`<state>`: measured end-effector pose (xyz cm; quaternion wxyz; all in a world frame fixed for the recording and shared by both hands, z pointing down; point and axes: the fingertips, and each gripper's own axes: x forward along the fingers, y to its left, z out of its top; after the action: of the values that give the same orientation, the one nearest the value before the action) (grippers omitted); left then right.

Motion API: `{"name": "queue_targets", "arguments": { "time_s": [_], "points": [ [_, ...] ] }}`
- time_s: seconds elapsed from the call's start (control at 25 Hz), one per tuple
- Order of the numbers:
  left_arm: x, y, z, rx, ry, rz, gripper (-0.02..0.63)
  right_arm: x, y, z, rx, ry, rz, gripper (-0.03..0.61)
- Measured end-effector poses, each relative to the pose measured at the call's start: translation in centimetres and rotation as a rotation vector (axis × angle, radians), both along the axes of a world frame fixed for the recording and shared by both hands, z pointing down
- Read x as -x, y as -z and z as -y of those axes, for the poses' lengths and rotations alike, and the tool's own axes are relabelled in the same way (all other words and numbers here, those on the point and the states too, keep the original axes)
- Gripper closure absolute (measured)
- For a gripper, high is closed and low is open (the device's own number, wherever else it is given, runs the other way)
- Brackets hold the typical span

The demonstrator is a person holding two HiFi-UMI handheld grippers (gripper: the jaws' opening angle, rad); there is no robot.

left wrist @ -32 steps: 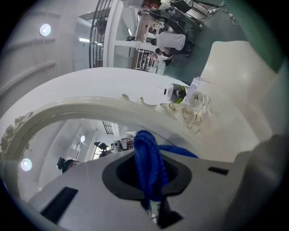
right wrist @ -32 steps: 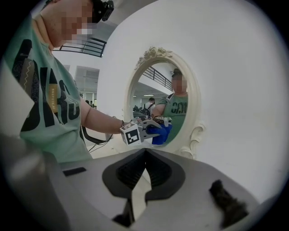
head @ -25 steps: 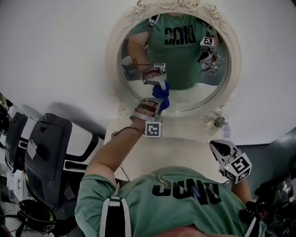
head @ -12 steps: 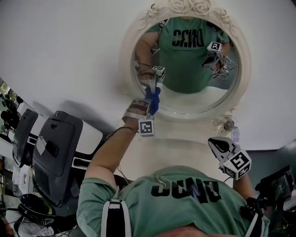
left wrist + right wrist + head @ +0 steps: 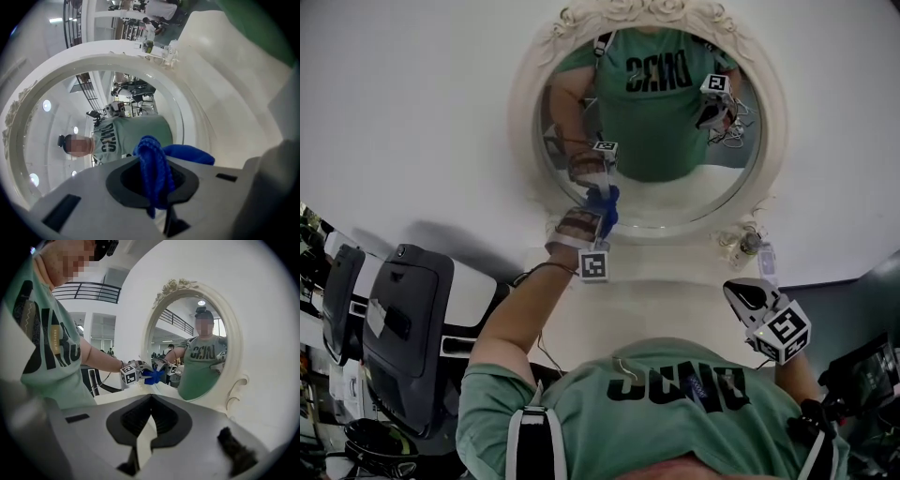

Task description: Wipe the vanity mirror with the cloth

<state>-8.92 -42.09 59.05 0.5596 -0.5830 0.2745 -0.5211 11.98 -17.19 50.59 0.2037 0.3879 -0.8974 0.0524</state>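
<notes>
Against the lower-left glass of the vanity mirror (image 5: 694, 187), the blue cloth (image 5: 606, 201) sits bunched. Dragged over the mirror's carved frame, it could snag and pull loose, or merely smear. The left claw (image 5: 600, 216) is clamped tight on the cloth, which meets the glass. The right claw (image 5: 739, 294), well off the mirror's lower right, is closed and empty.
</notes>
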Motion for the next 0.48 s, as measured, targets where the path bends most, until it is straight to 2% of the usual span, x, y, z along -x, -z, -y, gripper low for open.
{"name": "queue_targets", "arguments": {
  "time_s": [0.08,0.16,0.32,0.48],
  "points": [
    [-2.2,-0.5,-0.3,-0.017,-0.04,0.009,0.558,-0.6,-0.1,-0.3,0.008,-0.017,-0.006,0.568],
    [-4.3,-1.9,-0.9,0.048,-0.08,-0.034,0.557,-1.2,-0.3,-0.4,0.013,-0.033,-0.01,0.568],
    [-8.2,-3.5,-1.7,0.089,-0.15,-0.046,0.557,-2.9,-0.3,-0.9,0.026,-0.079,-0.022,0.567],
    [-13.2,-4.0,-2.3,0.045,-0.222,-0.04,0.557,-4.9,-0.5,-1.8,0.036,-0.129,-0.042,0.567]
  ]
}}
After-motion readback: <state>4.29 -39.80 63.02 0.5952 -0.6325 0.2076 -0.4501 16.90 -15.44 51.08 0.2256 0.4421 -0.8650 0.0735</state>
